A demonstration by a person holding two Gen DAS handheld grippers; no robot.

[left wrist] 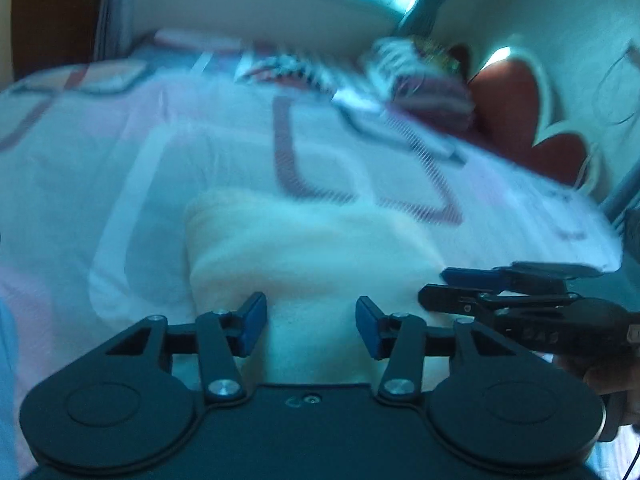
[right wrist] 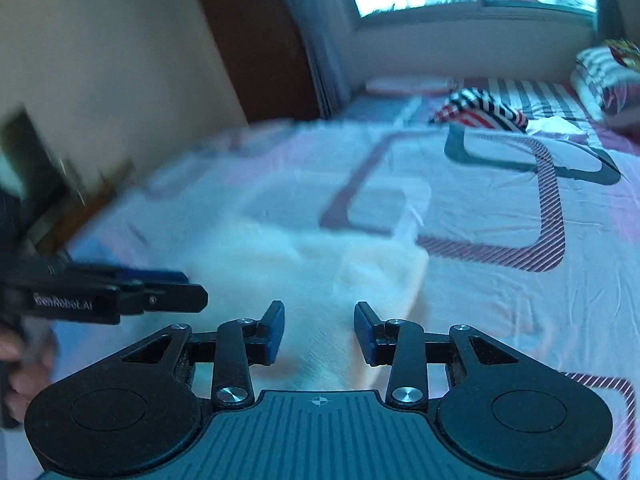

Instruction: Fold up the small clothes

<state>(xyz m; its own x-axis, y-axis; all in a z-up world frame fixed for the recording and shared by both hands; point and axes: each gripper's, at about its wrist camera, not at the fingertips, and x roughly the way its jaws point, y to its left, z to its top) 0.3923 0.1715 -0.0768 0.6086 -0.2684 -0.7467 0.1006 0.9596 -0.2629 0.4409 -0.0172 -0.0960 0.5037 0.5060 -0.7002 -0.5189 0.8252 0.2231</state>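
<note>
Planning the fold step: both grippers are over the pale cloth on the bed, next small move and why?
Probably lower both and close on the near edge. The left gripper and right gripper are open with nothing held, side by side over the cream cloth, which lies flat on the patterned bedsheet. Blur hides whether the fingers touch the cloth, so ease down first.

Blurred cream cloth [left wrist: 312,248], folds unreadable

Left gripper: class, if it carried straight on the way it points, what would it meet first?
Most likely the pale folded cloth lying on the bedsheet; the left gripper stands open just above it, though blur hides the exact gap.
</note>
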